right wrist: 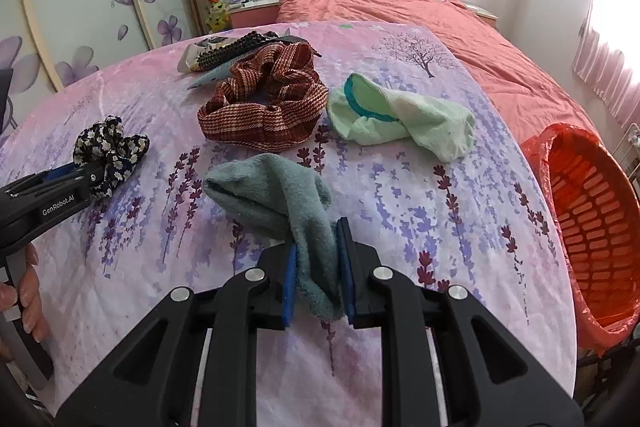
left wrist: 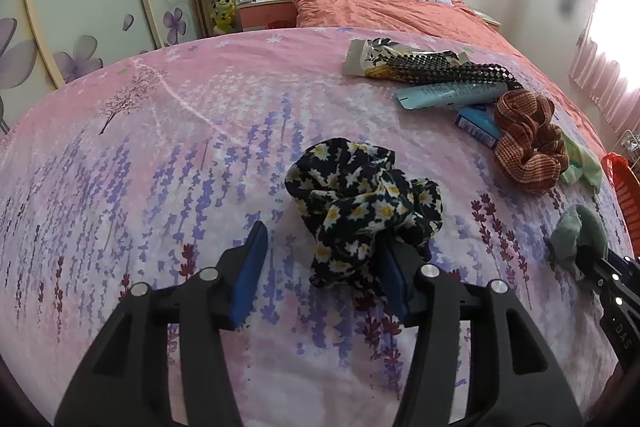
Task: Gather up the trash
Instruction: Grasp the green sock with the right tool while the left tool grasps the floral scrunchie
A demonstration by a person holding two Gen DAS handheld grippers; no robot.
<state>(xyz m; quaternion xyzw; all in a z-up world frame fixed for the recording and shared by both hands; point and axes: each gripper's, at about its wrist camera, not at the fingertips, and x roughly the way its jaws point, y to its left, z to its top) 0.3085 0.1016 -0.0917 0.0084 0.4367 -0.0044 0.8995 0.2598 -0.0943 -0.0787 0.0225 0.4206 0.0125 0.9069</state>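
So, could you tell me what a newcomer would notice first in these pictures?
The right gripper pinching a grey-green sock at the near edge of the pink floral sheet. Beyond it lie a red plaid scrunchie and a daisy-print scrunchie, with an orange basket at the right.

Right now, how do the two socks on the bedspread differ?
The grey-green sock is darker and pinched between the right tool's pads; the pale green sock is lighter, has a teal cuff, and lies untouched farther away, nearer the orange basket. Both are crumpled fabric on the floral bedspread.
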